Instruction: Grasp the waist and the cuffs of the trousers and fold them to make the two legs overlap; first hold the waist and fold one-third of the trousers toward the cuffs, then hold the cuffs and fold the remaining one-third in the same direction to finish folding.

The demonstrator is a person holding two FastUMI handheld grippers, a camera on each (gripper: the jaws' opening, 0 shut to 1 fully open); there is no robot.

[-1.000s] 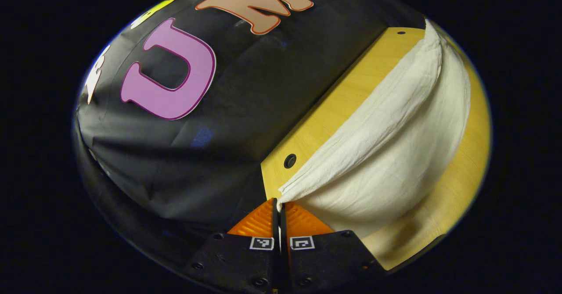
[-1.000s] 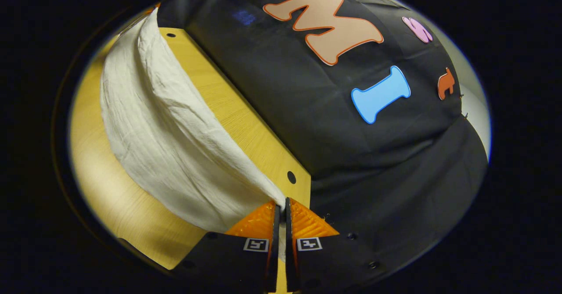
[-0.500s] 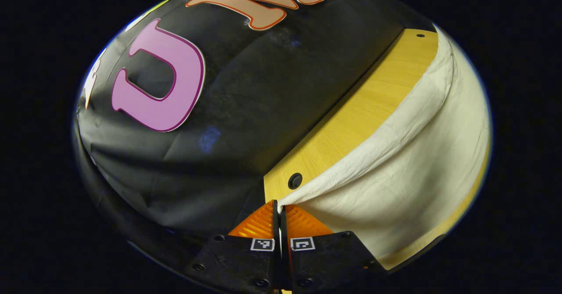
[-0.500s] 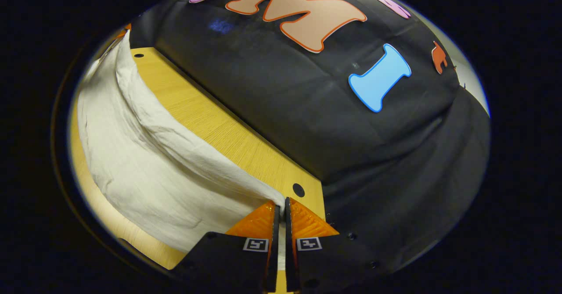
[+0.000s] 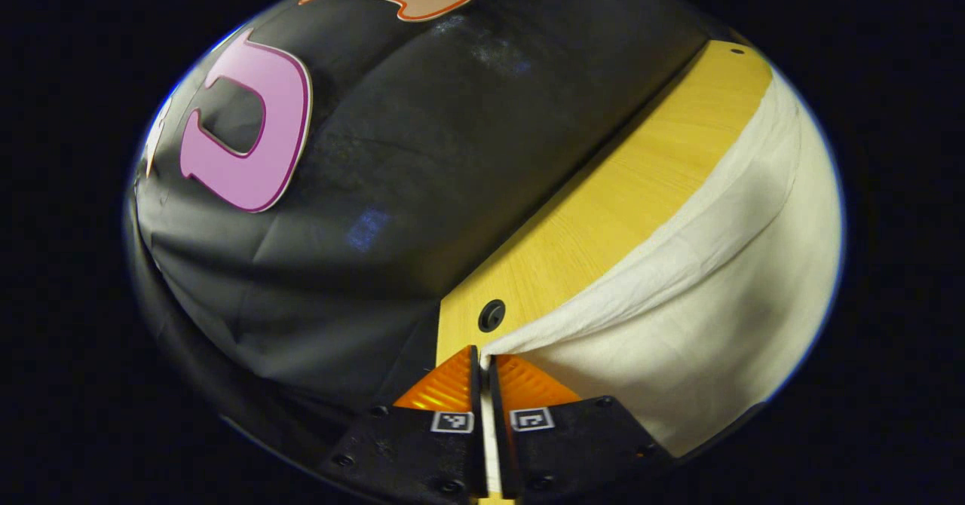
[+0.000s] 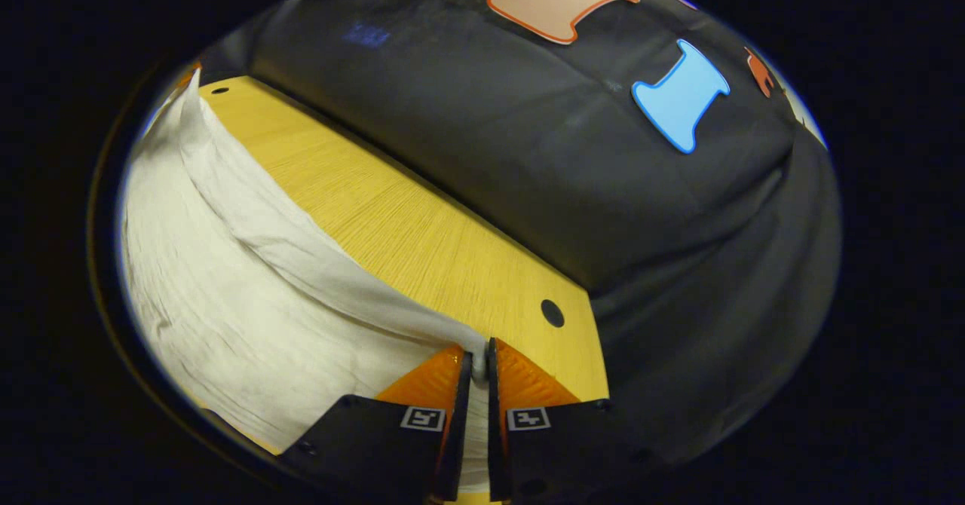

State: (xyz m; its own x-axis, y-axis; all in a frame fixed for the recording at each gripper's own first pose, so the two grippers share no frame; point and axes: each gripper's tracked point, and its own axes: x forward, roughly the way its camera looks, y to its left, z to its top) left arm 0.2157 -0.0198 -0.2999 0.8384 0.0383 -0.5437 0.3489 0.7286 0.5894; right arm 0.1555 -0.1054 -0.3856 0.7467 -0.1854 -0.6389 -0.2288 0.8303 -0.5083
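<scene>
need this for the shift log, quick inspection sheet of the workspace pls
surface: yellow wooden table, with round holes near its corners; the bare strip runs along the wall side.
job's things: white trousers, wrinkled, an edge lifted off the table and stretched between the two grippers; waist or cuffs, cannot tell.
clutter: nothing seen.
grippers: left gripper shut on a corner of the trousers; right gripper shut on another corner.
cables: nothing seen.
surroundings: black cloth wall right behind the table's far edge.
</scene>
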